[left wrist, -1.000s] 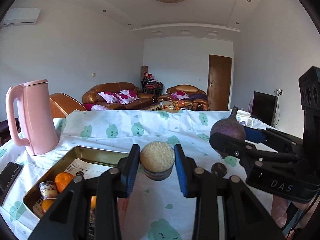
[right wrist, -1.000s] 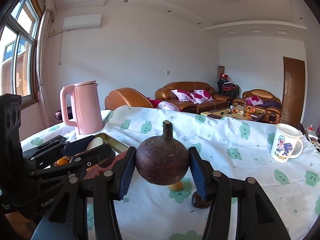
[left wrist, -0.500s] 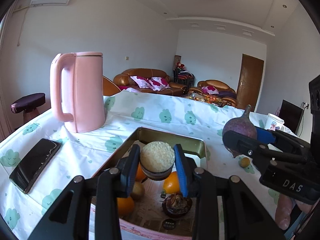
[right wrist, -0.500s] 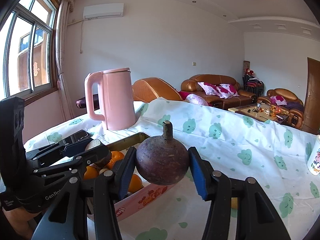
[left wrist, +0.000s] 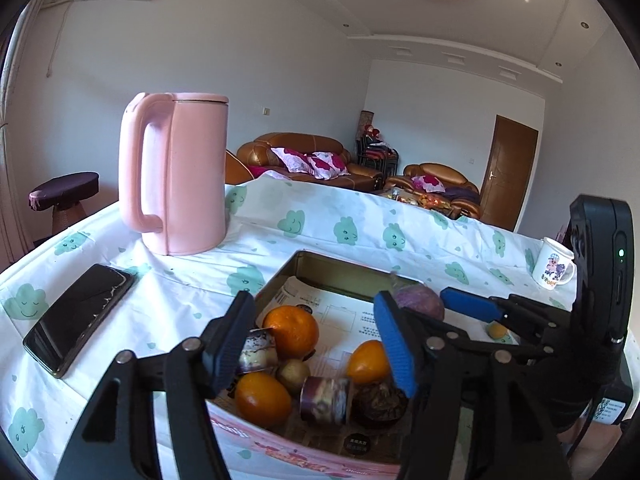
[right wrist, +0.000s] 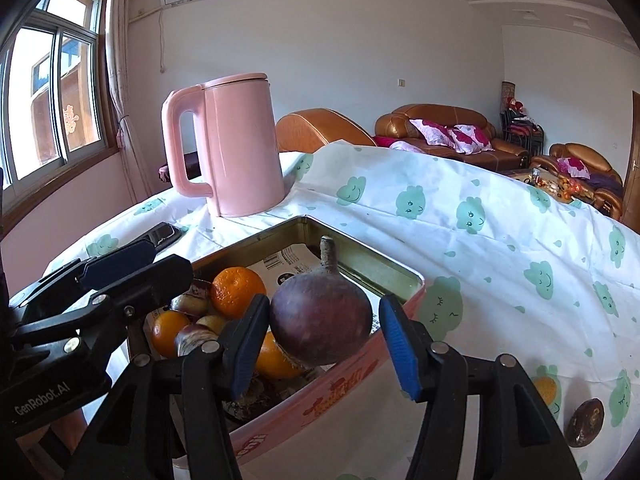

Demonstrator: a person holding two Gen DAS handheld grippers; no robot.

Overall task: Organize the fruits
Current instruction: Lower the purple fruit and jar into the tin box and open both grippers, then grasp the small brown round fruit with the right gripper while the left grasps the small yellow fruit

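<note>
A pink tin tray (left wrist: 340, 270) (right wrist: 360, 376) holds oranges (left wrist: 292, 330), small cut purple pieces (left wrist: 326, 400) and a small brown fruit. My left gripper (left wrist: 312, 348) is open and empty above the tray's near end. My right gripper (right wrist: 320, 348) is open over the tray's right side; the large purple fruit (right wrist: 320, 316) with a stem sits between its spread jaws, touching the left pad, apart from the right pad. The purple fruit (left wrist: 416, 304) also shows in the left wrist view, low in the tray.
A pink kettle (left wrist: 180, 172) stands behind the tray. A black phone (left wrist: 80, 316) lies at the left. A white mug (left wrist: 554, 268) stands far right. A dark brown fruit (right wrist: 584, 422) and a small yellow one (left wrist: 496, 330) lie on the tablecloth right of the tray.
Both grippers moved over the tray and opened. The cut piece left my left gripper and lies in the tray. My right jaws spread around the purple fruit.
</note>
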